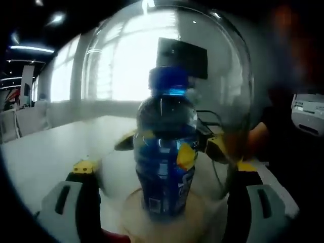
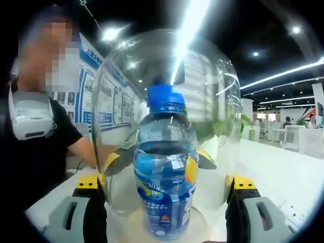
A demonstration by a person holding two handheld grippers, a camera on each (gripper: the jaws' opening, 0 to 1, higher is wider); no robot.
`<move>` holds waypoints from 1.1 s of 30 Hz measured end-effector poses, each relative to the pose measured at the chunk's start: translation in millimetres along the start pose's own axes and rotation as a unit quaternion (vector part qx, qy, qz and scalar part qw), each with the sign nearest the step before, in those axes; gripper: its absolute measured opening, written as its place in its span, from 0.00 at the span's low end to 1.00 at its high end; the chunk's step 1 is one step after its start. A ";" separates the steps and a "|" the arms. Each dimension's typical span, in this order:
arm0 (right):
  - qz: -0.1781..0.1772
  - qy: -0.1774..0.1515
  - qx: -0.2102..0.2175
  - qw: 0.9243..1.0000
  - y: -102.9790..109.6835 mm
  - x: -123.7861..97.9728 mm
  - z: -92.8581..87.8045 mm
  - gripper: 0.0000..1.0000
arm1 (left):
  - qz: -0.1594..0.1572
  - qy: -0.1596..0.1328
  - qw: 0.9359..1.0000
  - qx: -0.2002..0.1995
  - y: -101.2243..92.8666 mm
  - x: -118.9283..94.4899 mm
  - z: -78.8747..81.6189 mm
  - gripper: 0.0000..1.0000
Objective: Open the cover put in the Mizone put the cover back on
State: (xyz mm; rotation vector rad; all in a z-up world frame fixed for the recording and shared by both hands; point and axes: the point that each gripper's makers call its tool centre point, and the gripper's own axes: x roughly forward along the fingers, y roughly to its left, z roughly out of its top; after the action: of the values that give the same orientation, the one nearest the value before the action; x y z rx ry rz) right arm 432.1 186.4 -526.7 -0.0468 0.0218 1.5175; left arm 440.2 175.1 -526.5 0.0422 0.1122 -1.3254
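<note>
A clear dome cover (image 1: 167,96) stands over a blue Mizone bottle (image 1: 166,157) on a round pale base (image 1: 167,212) on a white table (image 1: 55,147). The left gripper (image 1: 164,202) meets it from 1 side and the right gripper (image 2: 167,202) from the opposite side. Each gripper's yellow-tipped jaws stand apart on either flank of the dome, close against the glass or plastic wall. Whether the pads press it or only flank it cannot be told through the clear curve. In the left gripper view the yellow tips of the right gripper (image 1: 215,147) show through the dome behind the bottle; in the right gripper view the tips of the left gripper (image 2: 114,159) show the same way. The bottle stands upright at the centre of the base, its blue cap (image 2: 165,98) well below the dome's crown. A person in a dark shirt (image 2: 35,152) stands just beside the table.

Judging by the dome already over the bottle, the step in hand looks like seating the cover. To do it well, both grippers should hold the dome level, keep its rim centred on the base and clear of the bottle. They should part only when the rim sits flat all round.
</note>
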 end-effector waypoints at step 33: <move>-0.001 -0.013 0.001 1.000 -0.1 -0.7 1.5 0.90 | 0.003 -0.018 1.000 0.000 1.5 -0.8 1.5 0.87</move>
State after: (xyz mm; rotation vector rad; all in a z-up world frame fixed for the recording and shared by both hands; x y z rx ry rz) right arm 432.2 185.8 -525.2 -0.0252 0.0034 1.5162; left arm 441.5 176.0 -525.0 0.0179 0.0808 -1.3202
